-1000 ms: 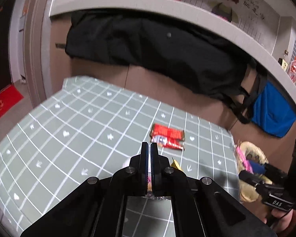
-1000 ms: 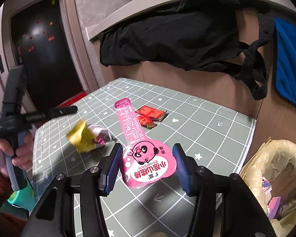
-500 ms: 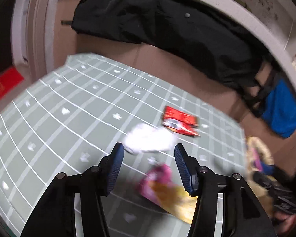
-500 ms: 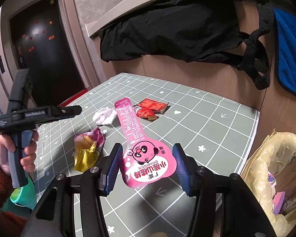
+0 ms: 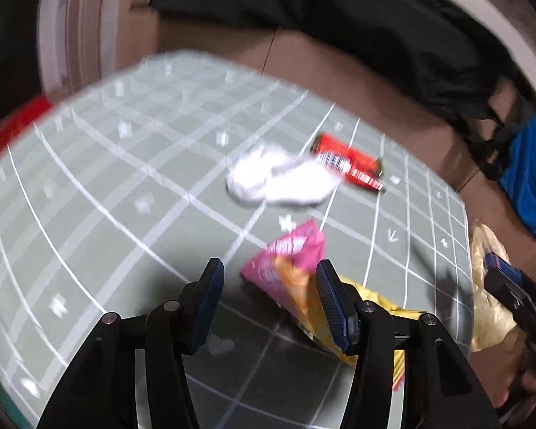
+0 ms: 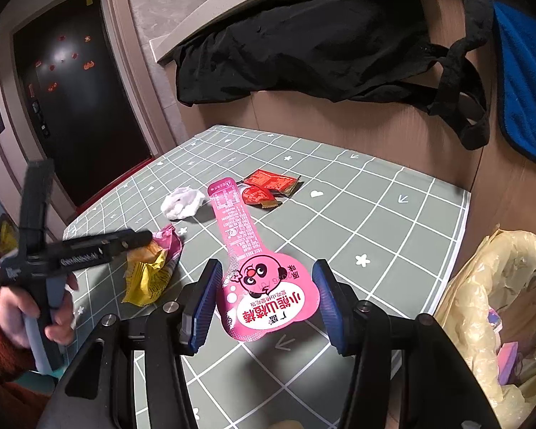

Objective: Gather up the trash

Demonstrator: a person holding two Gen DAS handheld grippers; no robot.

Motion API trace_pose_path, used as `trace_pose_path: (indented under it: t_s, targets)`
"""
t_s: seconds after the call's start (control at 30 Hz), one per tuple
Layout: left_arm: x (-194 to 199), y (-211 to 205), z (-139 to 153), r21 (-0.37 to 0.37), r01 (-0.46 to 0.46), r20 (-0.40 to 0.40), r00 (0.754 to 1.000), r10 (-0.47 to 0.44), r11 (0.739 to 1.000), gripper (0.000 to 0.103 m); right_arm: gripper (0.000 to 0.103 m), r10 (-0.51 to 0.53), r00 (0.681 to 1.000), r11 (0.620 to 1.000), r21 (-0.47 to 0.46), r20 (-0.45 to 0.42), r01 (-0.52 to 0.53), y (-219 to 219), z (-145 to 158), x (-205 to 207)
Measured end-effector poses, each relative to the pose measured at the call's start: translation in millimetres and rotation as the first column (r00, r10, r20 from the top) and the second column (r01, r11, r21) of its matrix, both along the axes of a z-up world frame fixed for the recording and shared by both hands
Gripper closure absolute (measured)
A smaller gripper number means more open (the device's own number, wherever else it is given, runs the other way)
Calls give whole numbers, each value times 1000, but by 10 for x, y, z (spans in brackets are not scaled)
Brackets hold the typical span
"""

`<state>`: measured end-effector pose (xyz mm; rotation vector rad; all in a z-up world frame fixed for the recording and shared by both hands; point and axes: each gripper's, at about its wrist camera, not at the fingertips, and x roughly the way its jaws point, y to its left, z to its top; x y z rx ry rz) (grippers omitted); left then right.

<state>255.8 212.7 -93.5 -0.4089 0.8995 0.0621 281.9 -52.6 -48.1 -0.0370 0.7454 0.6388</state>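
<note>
Left gripper [image 5: 268, 300] jaws apart, empty, nearest the pink-yellow wrapper [image 5: 296, 279], whose long axis runs to lower right of frame.

Motion-blurred white tissue [image 5: 278, 175] and red wrapper [image 5: 350, 164]

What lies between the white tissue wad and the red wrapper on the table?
In the right wrist view, the narrow end of the pink pouch lies between the white tissue wad and the red wrapper.
</note>
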Motion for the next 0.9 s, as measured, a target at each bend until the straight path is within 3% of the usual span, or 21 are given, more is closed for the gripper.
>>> trace_pose_path:
  t_s: [0.07,0.1,0.13,0.2,0.37,0.53,0.63,0.73,0.9]
  targets:
    - [14,-34,43,16,-1,33,999,1,1000,55,53,5,1000,1000,-3,6,-5,16,6,-22]
    - [30,-59,54,7,14,36,999,-14,1000,76,53,7,1000,1000,-6,12,-7,20,14,-36]
    - [42,-88,68,-1,25,37,999,-25,1000,87,53,7,1000,1000,-11,19,-6,21,26,-49]
    - [27,-145,162,29,29,68,997,-31,999,97,53,2,999,1000,-24,40,-1,16,59,-72]
    - [-51,-278,533,126,25,181,982,-47,992,99,53,-7,997,1000,-29,82,9,-28,187,-82]
    - [-119,-429,985,203,16,307,948,-79,979,100,53,-7,993,1000,-5,119,8,-104,387,-66]
    - [-129,-453,1224,175,29,358,929,-92,984,101,53,-8,987,1000,-9,162,10,-158,544,-72]
    - [-121,-467,1332,131,53,381,919,-100,990,101,53,-14,980,1000,-14,196,17,-244,674,-83]
    - [-115,-527,1425,126,72,403,907,-118,989,101,53,-47,973,999,-5,225,49,-427,805,-75]
